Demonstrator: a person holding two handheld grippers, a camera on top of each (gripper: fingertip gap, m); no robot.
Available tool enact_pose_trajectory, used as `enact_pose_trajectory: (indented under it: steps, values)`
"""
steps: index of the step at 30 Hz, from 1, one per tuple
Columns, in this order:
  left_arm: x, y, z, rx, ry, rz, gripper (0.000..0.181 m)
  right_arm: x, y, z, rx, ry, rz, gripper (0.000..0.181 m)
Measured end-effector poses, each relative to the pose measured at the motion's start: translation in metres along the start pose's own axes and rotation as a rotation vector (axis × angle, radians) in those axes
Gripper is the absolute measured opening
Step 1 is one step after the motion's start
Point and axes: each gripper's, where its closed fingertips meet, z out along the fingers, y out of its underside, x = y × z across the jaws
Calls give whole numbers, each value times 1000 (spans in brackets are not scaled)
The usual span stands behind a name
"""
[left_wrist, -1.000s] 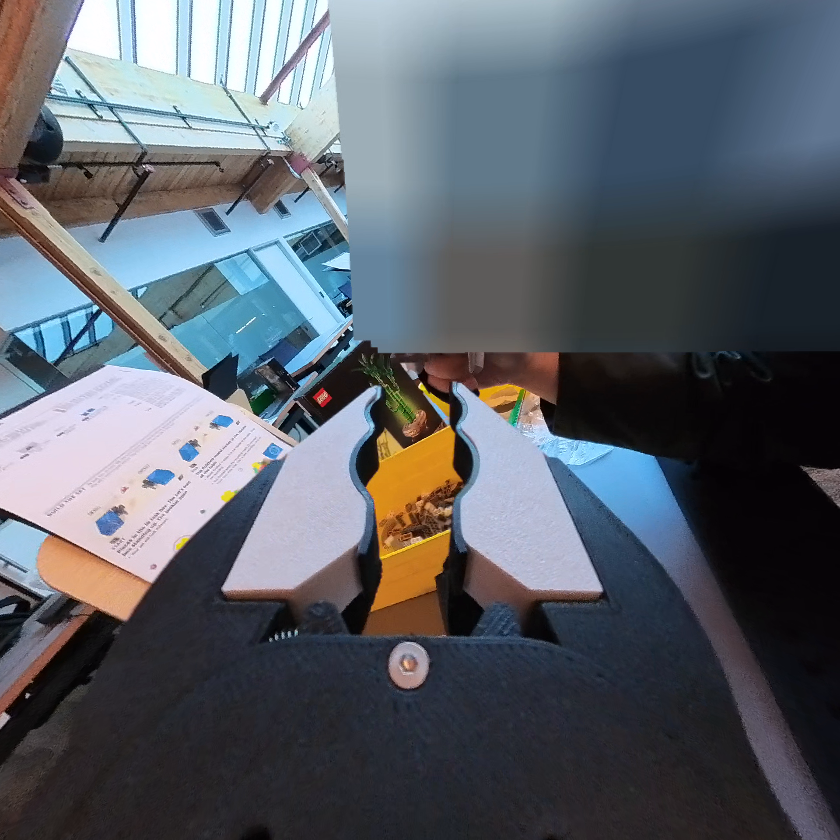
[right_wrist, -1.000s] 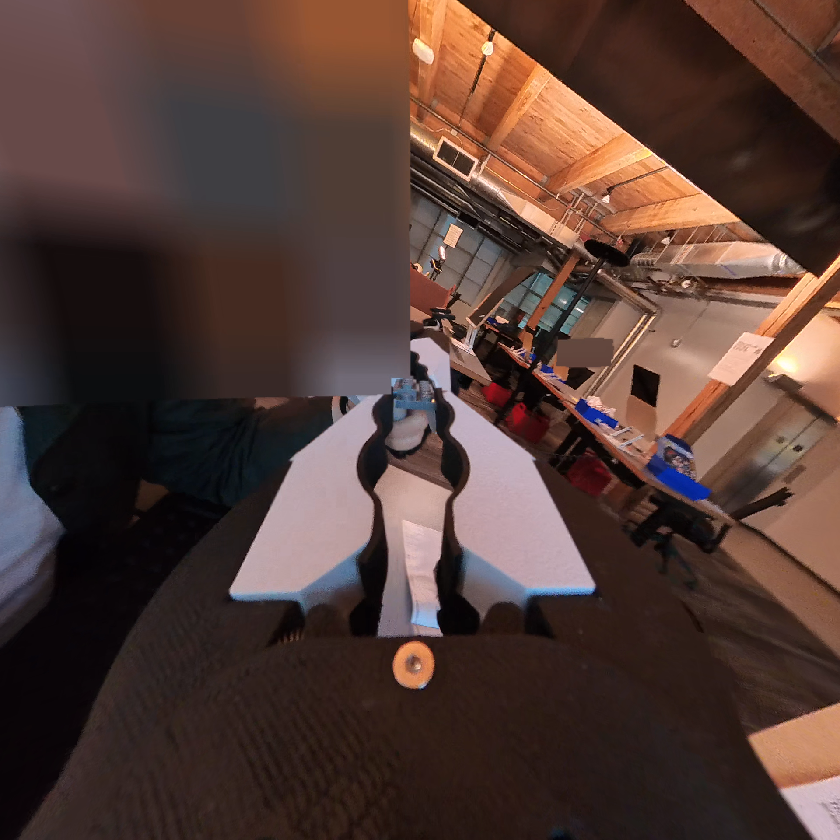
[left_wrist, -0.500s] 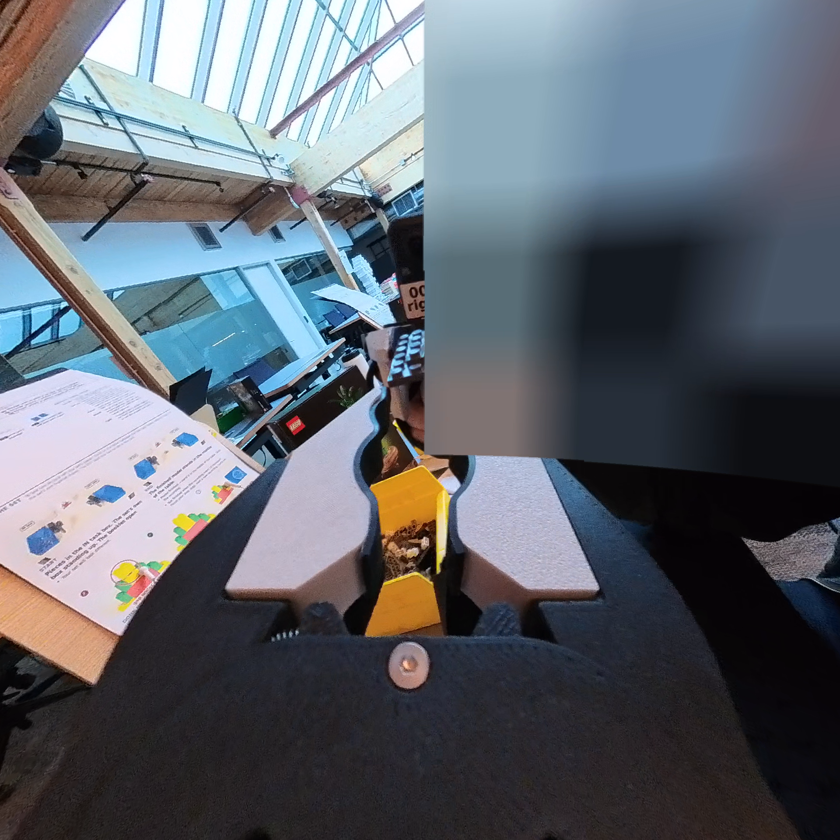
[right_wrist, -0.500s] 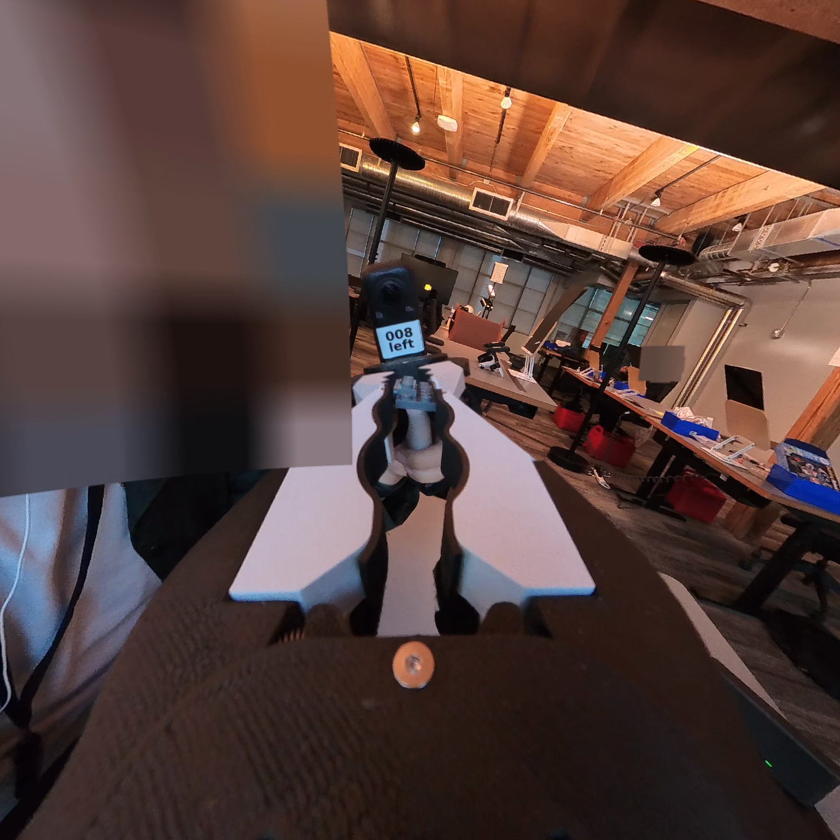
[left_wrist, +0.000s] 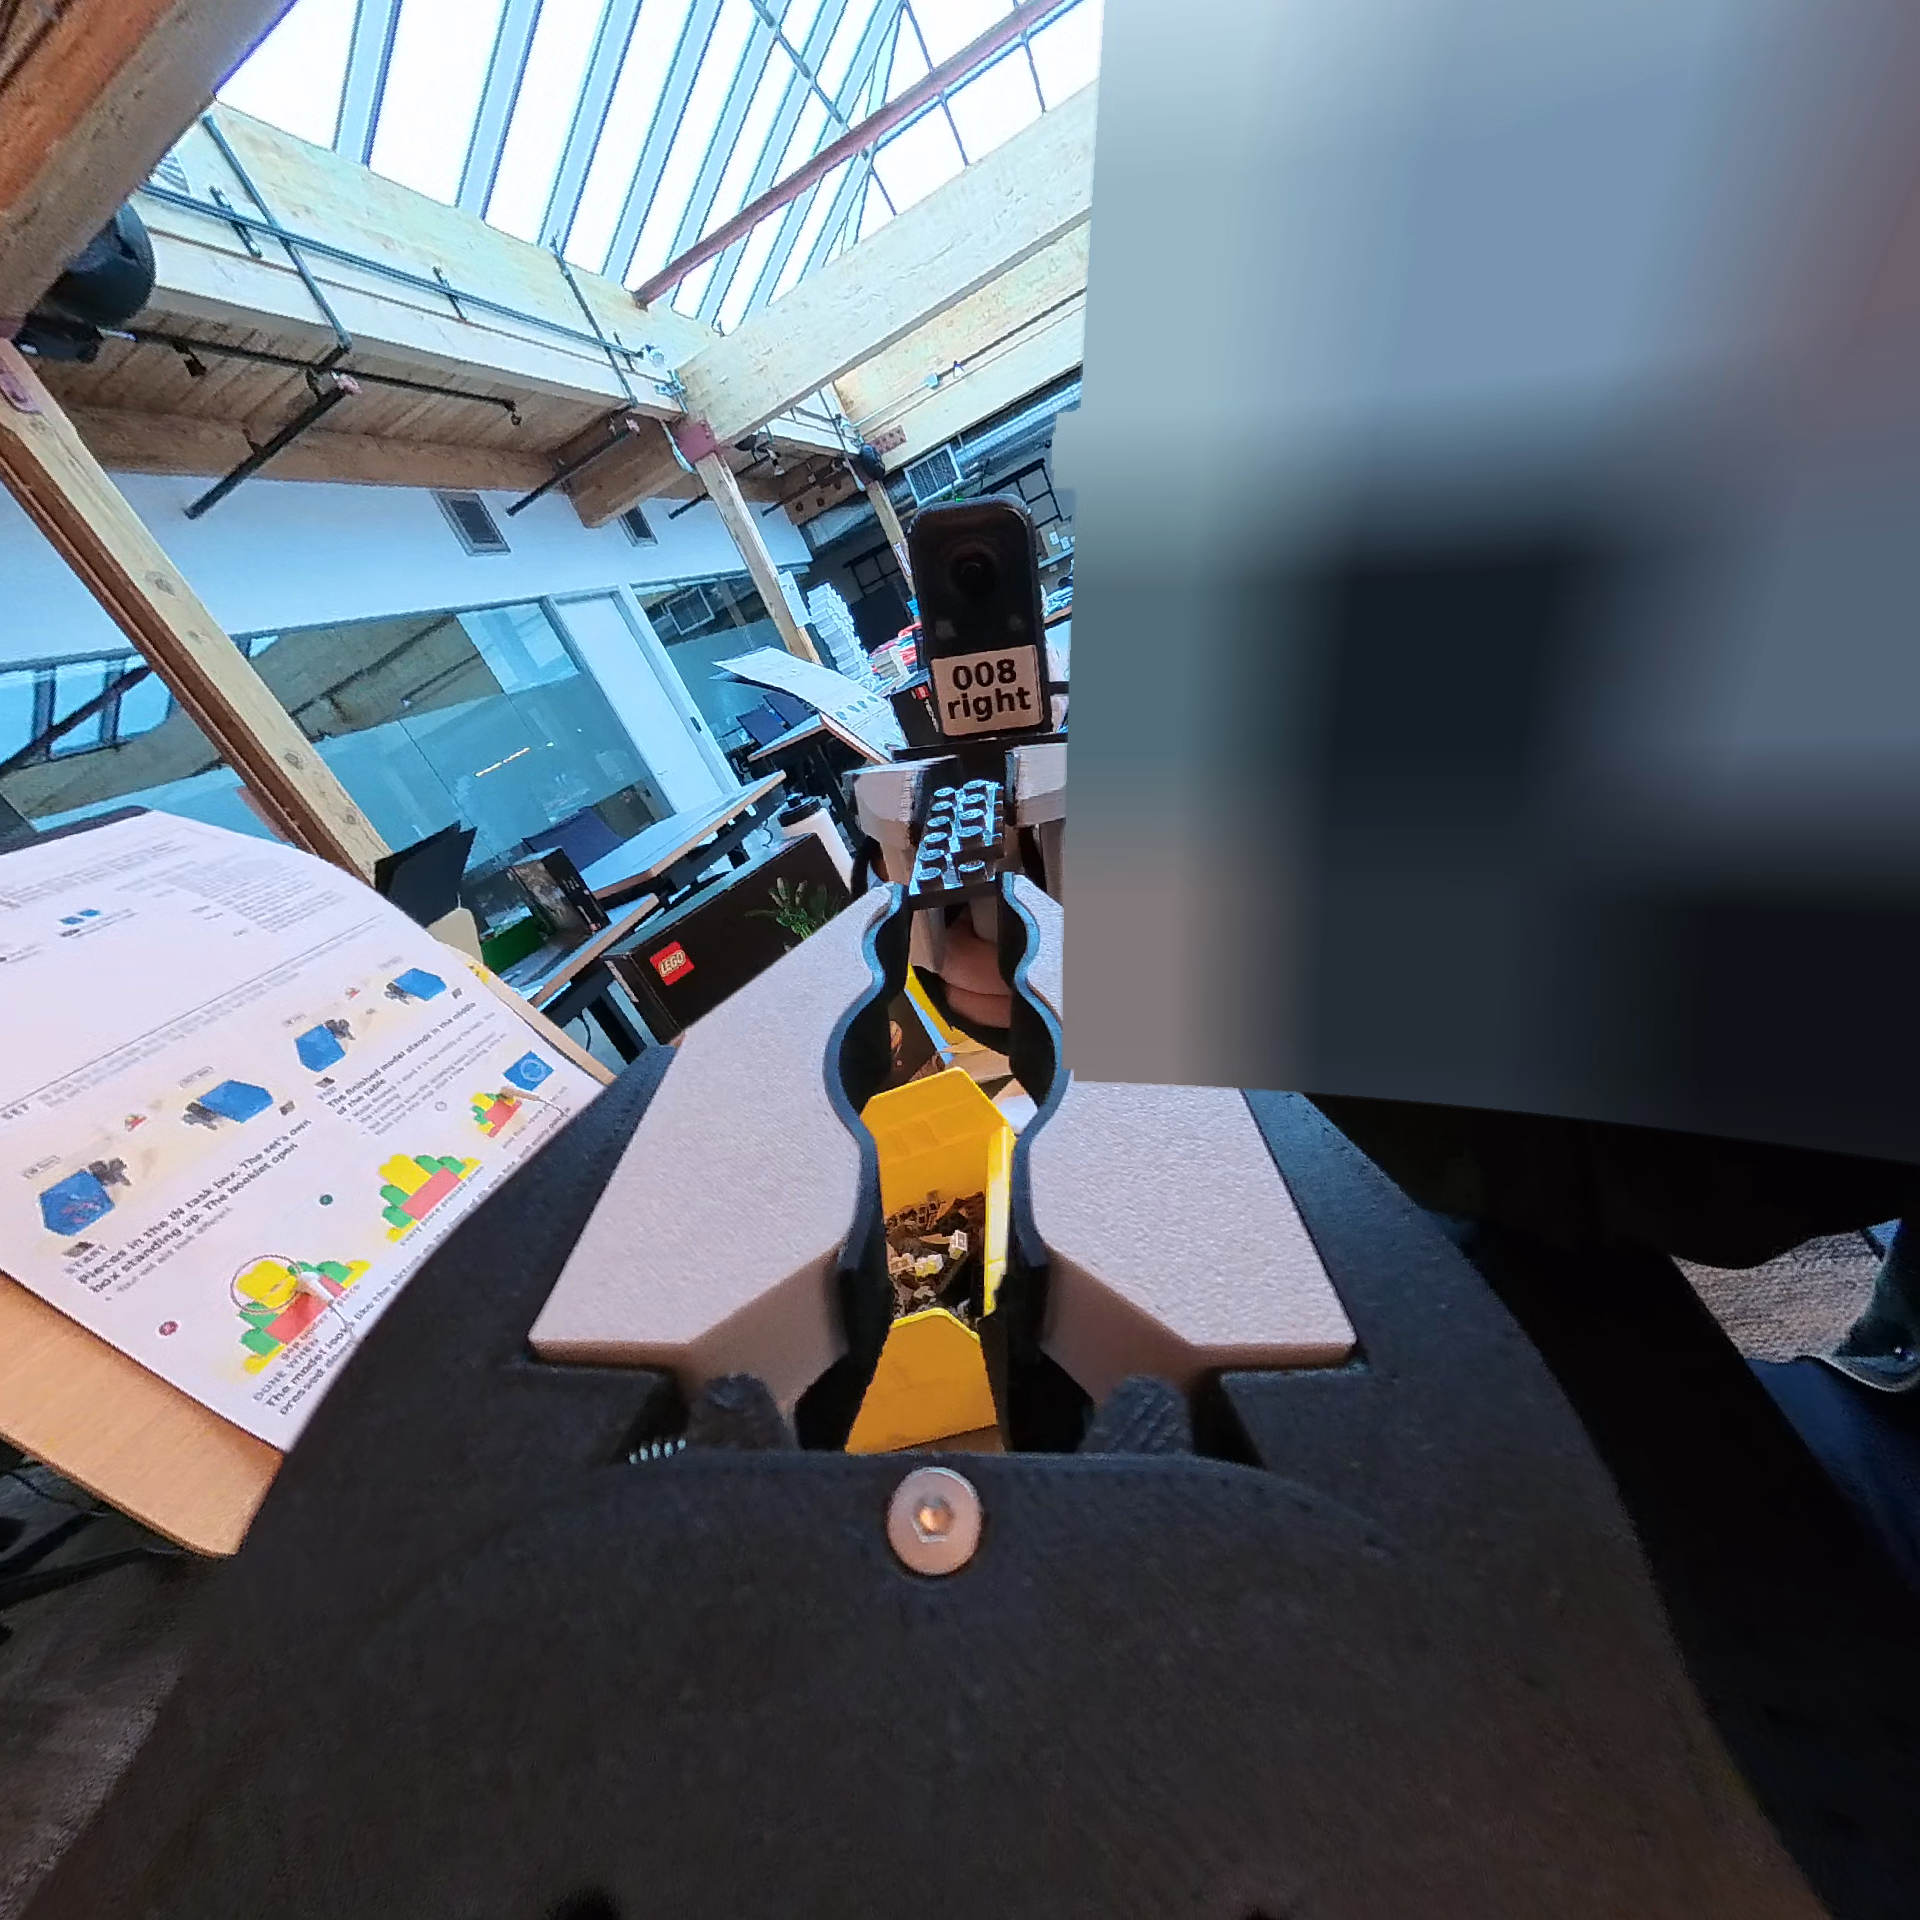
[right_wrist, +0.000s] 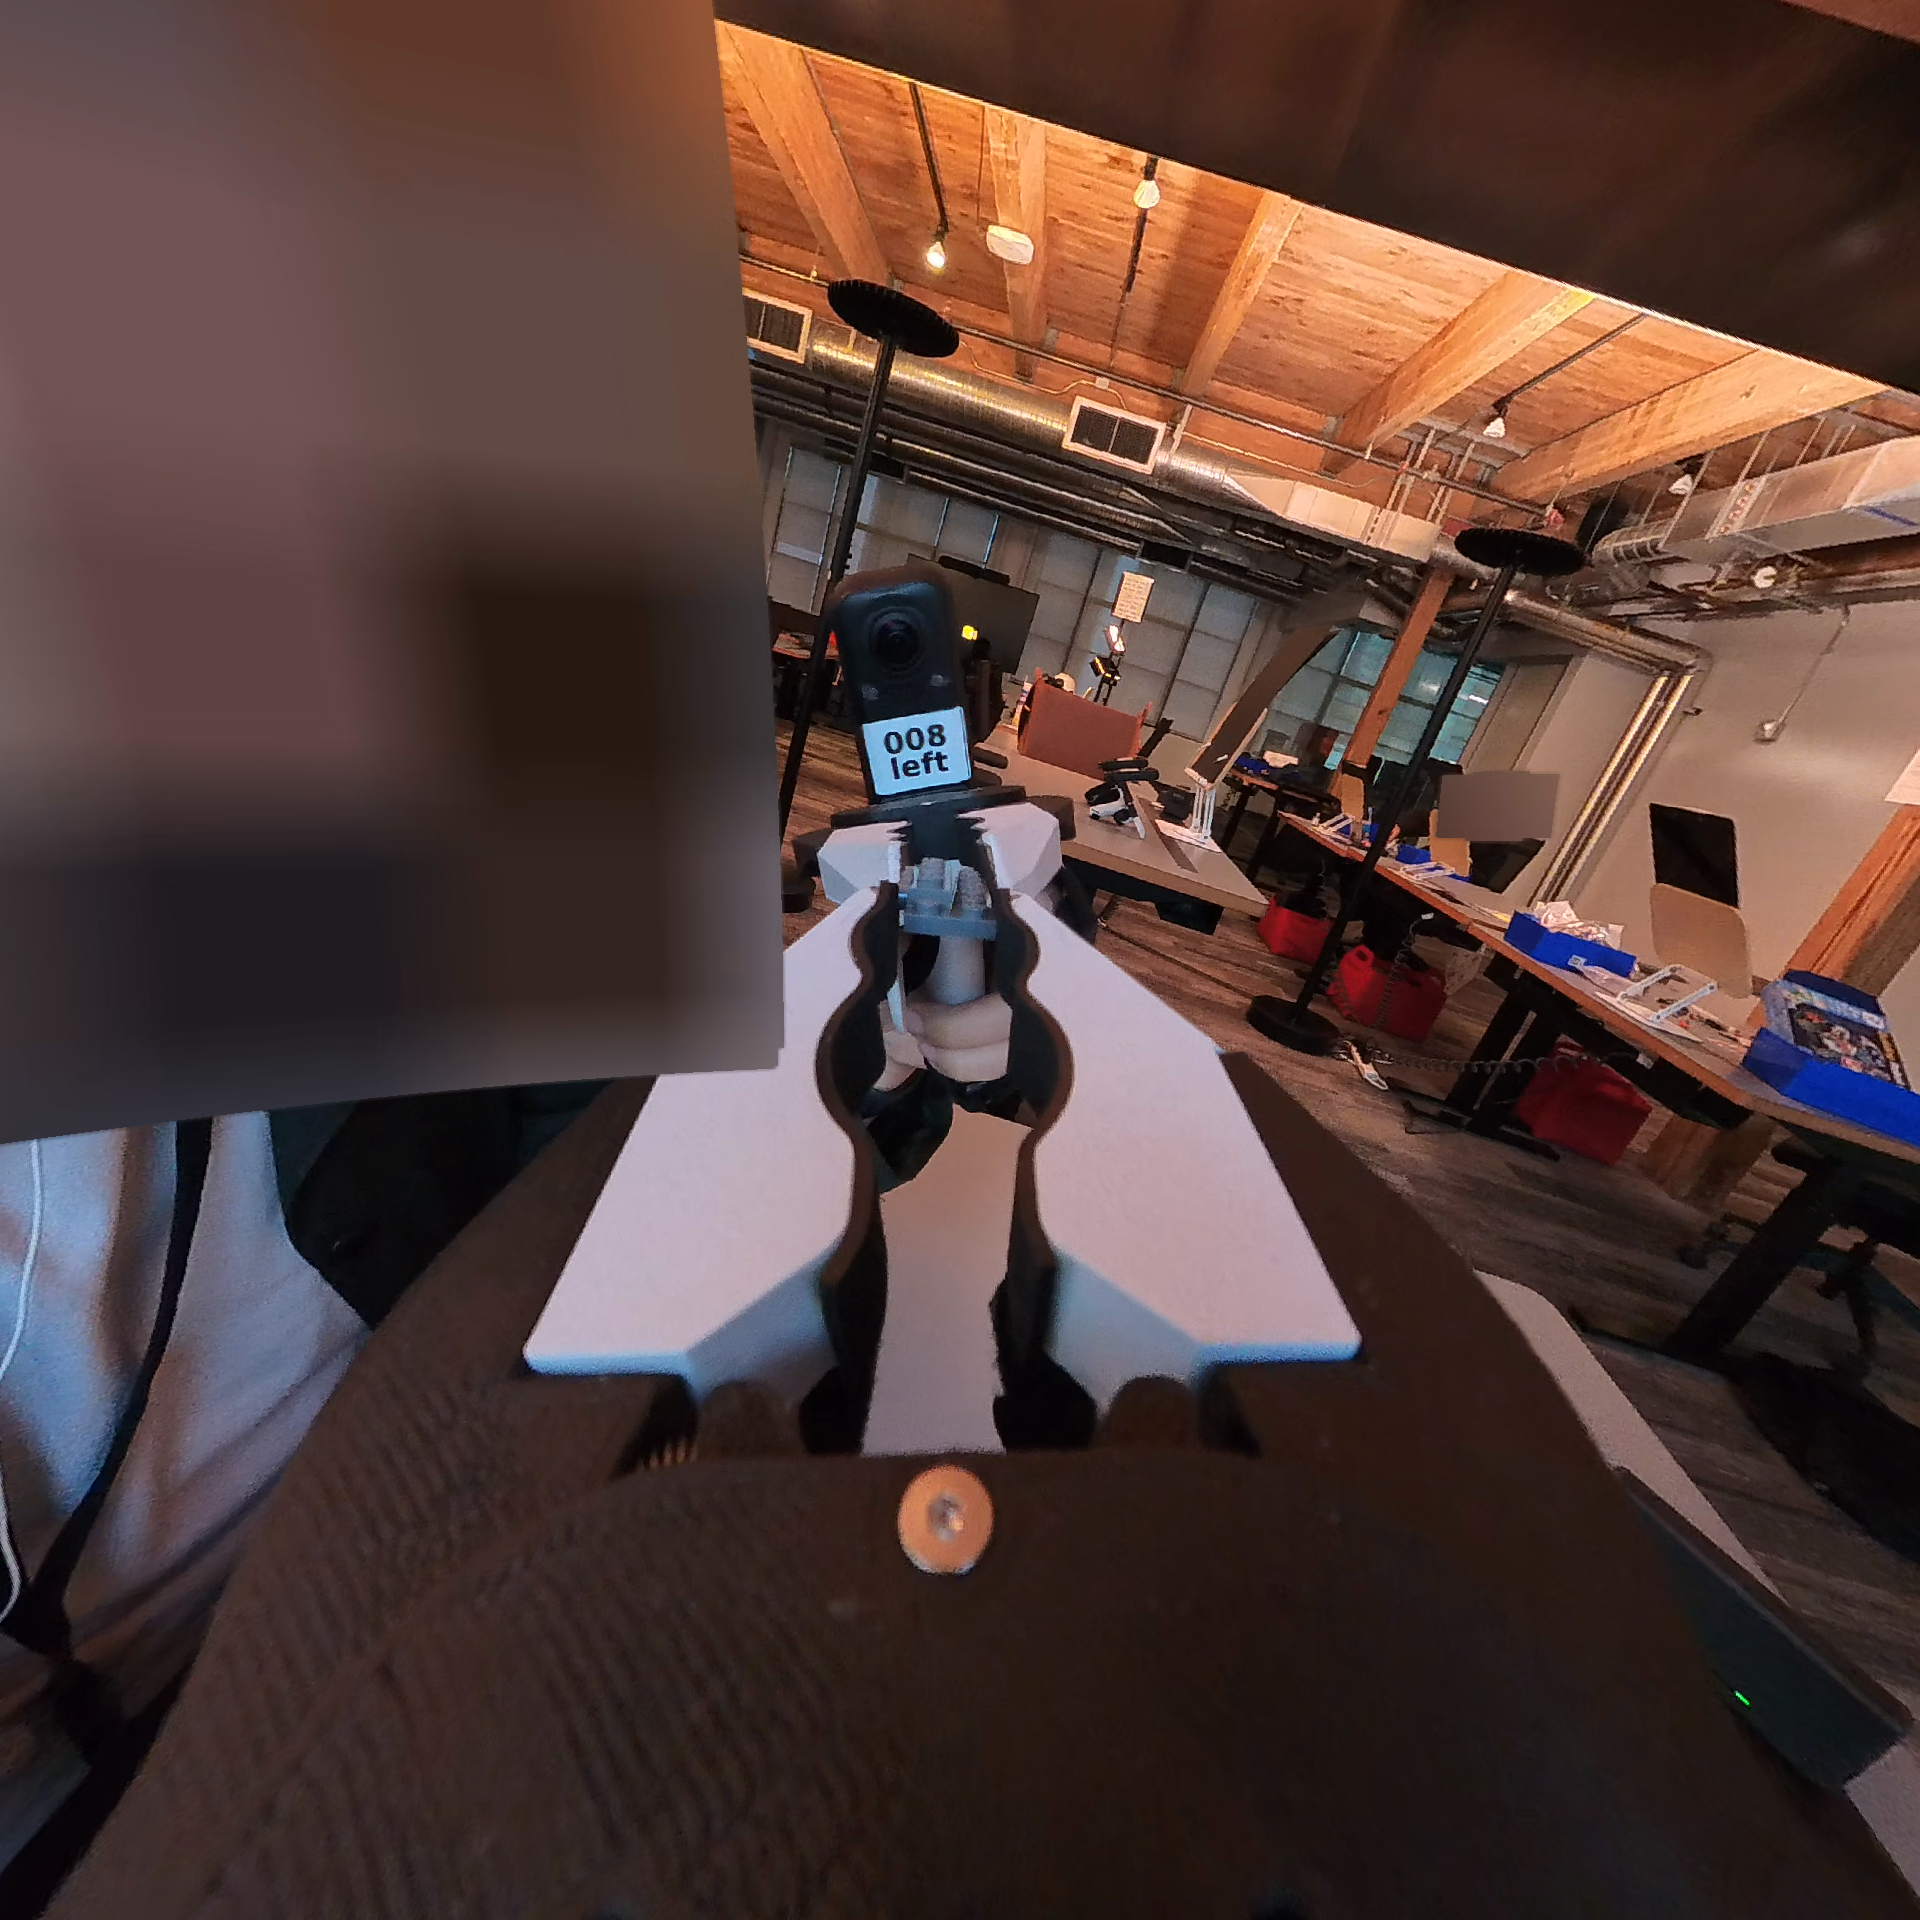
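Note:
Both grippers are raised and point at each other, tip to tip. A small grey studded brick plate bridges them. My left gripper has its tips closed on the plate's near end. The right gripper's tips hold the far end, under its black camera. In the right wrist view my right gripper is shut on the same plate. The left gripper faces it just beyond, and a hand holds its handle below.
A yellow bin of small brick pieces lies below the left gripper. A printed instruction sheet rests on a tilted wooden board at left. A black box stands behind. A person's torso is close. Desks fill the right background.
The two grippers have risen and swung to face each other. The right one kept the plate and brought it to the left gripper's tips, which have narrowed onto it.

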Motion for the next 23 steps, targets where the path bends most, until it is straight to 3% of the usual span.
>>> enact_pose_trajectory:
  steps: [1, 8, 15, 23]
  values:
    - [-1, 0, 0, 0, -2, -3, 14, 1, 0, 0, -2, 5, 1, 16]
    - [-4, 2, 0, -10, -11, -18, 14, 4, 3, 1, -18, 23, 17, 16]
    - [-14, 5, -1, -20, -19, -143, 14, 16, 8, 1, -31, 49, 144, 16]
    - [-15, 3, 1, -25, -46, -158, 14, 16, 11, 0, 0, -17, 261, 16]
